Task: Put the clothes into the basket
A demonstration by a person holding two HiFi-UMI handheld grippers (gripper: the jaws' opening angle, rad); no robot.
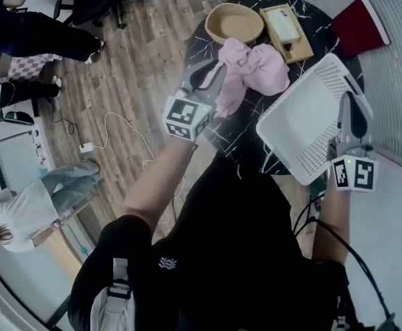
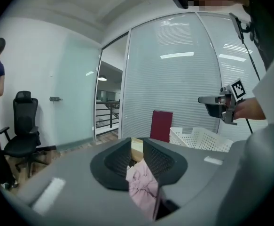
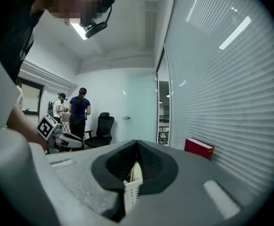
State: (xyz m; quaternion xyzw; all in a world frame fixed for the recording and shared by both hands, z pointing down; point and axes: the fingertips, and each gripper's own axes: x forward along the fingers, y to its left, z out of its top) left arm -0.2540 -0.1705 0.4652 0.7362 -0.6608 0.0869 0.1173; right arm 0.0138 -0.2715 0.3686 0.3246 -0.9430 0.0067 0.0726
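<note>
Pink garment: bunched in a heap on the round black marble table, near its middle. It lies outside the basket, just beside the basket's far left edge.

Left gripper: tip at the garment's left edge. Jaws a narrow gap apart, with pink cloth showing in the gap and hanging below it. The pads do not look pressed onto it.

White perforated basket: on the near right part of the table, tipped at an angle, its near corner out past the table edge.

Right gripper: at the basket's right rim, jaws pinched on the slotted wall, a strip of which stands between the pads.

Far side of the table: a wooden bowl to the left, touching the garment's far edge. A shallow wooden tray sits to its right, holding a white object.

Red book: far right, against the ribbed glass wall.

Left of the table: wood floor, a black office chair and people standing well apart from the table.
</note>
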